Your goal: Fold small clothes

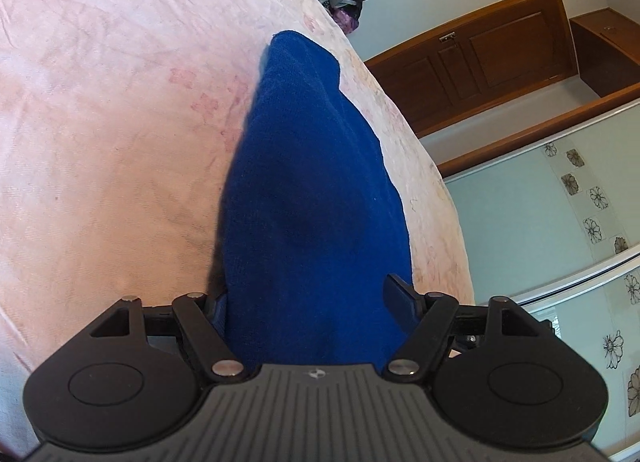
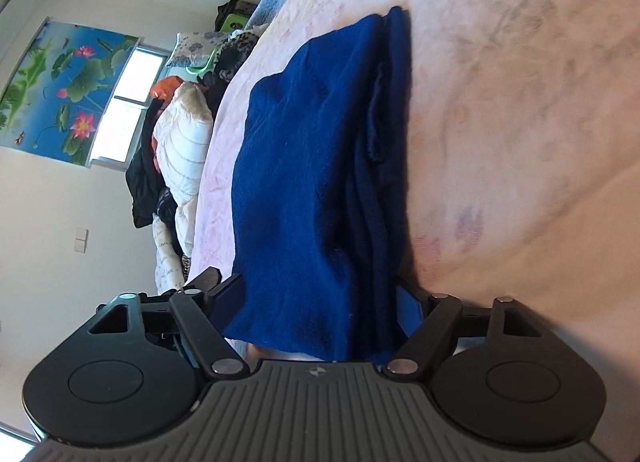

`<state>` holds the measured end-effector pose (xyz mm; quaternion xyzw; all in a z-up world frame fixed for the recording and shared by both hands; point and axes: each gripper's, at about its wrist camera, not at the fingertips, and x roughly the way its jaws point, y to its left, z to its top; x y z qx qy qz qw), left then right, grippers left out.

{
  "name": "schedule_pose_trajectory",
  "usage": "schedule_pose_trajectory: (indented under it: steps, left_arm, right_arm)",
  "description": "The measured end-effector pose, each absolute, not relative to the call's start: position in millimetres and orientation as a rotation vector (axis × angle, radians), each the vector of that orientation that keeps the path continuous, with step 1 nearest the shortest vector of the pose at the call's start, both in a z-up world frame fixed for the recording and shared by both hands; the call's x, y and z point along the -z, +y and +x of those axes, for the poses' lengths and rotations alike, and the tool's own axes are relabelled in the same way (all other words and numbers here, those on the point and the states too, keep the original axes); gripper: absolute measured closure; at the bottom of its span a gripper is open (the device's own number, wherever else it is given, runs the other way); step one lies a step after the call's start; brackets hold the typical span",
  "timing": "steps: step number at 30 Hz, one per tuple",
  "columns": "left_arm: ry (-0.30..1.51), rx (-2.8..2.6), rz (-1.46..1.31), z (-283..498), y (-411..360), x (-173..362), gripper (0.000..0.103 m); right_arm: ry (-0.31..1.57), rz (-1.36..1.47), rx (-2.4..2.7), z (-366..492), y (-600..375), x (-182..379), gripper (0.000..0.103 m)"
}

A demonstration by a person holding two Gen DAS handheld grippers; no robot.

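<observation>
Both tools, left tool (image 1: 316, 302) and right tool (image 2: 320, 302), stand wide around the folded blue garment (image 2: 320, 166) near the bed (image 1: 100, 122) edge; clamp all layers evenly before lifting.

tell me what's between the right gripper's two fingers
A folded blue garment fills the gap between the right gripper's fingers, lying on the pink bedspread; right wrist view.
</observation>
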<state>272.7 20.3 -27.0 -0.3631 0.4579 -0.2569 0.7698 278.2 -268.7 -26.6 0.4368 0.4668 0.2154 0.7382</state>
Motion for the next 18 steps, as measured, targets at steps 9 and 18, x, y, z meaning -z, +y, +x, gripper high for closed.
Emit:
schedule_pose_trajectory:
  steps: [9,18]
  left_arm:
    - [1.065,0.496,-0.809,271.8,32.3,41.0,0.091]
    - [1.043,0.508,-0.718,266.9,23.7,13.3,0.093]
  right_arm:
    - [1.046,1.018,-0.429,274.8,-272.5,46.2,0.086]
    - [0.994,0.959,-0.462,275.5,-267.8,14.5,0.088]
